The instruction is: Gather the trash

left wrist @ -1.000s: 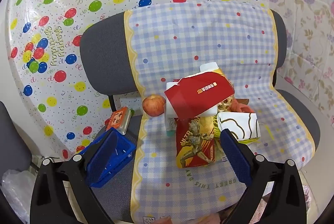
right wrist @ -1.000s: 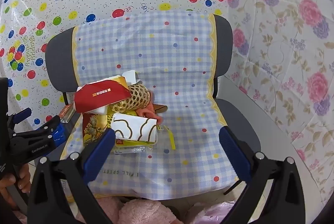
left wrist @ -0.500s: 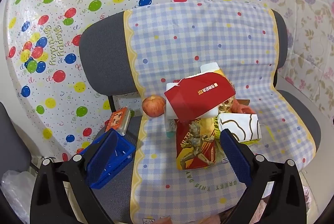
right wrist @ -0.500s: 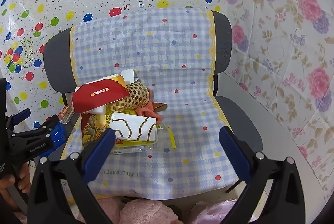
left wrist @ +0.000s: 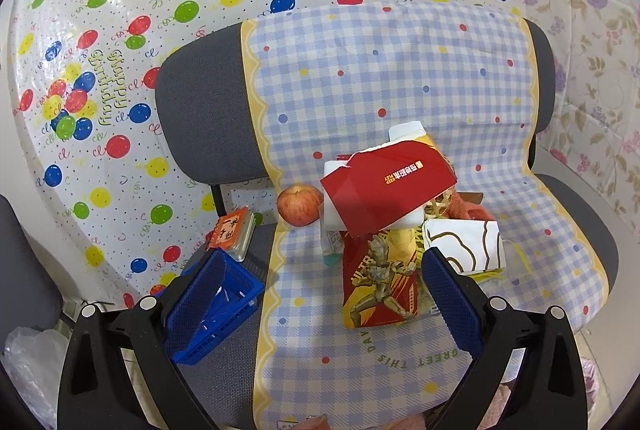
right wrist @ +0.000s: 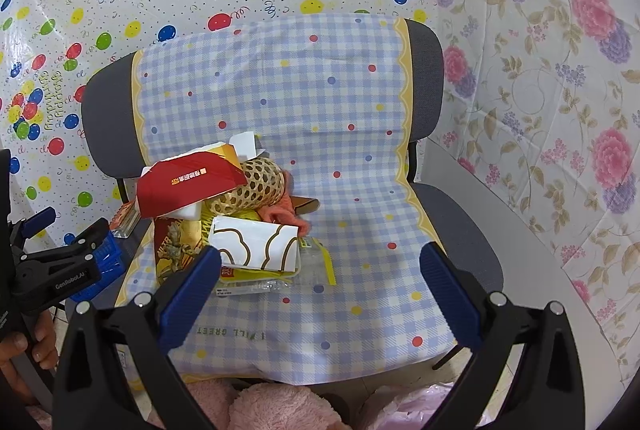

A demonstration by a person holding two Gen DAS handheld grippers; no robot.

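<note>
A heap of trash topped by a torn red cardboard box [left wrist: 390, 185] lies on the blue-checked plastic sheet [left wrist: 400, 77] draped over a grey chair [left wrist: 200, 113], a red apple [left wrist: 299, 205] beside it. Left gripper [left wrist: 328, 294] and right gripper [right wrist: 320, 286] hover nearby, fingers spread and empty.

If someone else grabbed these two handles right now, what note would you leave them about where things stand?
Left hand-held gripper: open, empty, hovering in front of the chair.
Right hand-held gripper: open, empty, hovering in front of the chair.
Trash: all in one pile on the checkered cloth on the seat: a red carton on top, a yellow snack bag below it, a white wrapper with brown lines beside them.
An apple sits left of the pile; a blue basket stands on the seat's left edge.
Done: apparently nothing; the pile looks untouched.
Left: pick up every piece.
</note>
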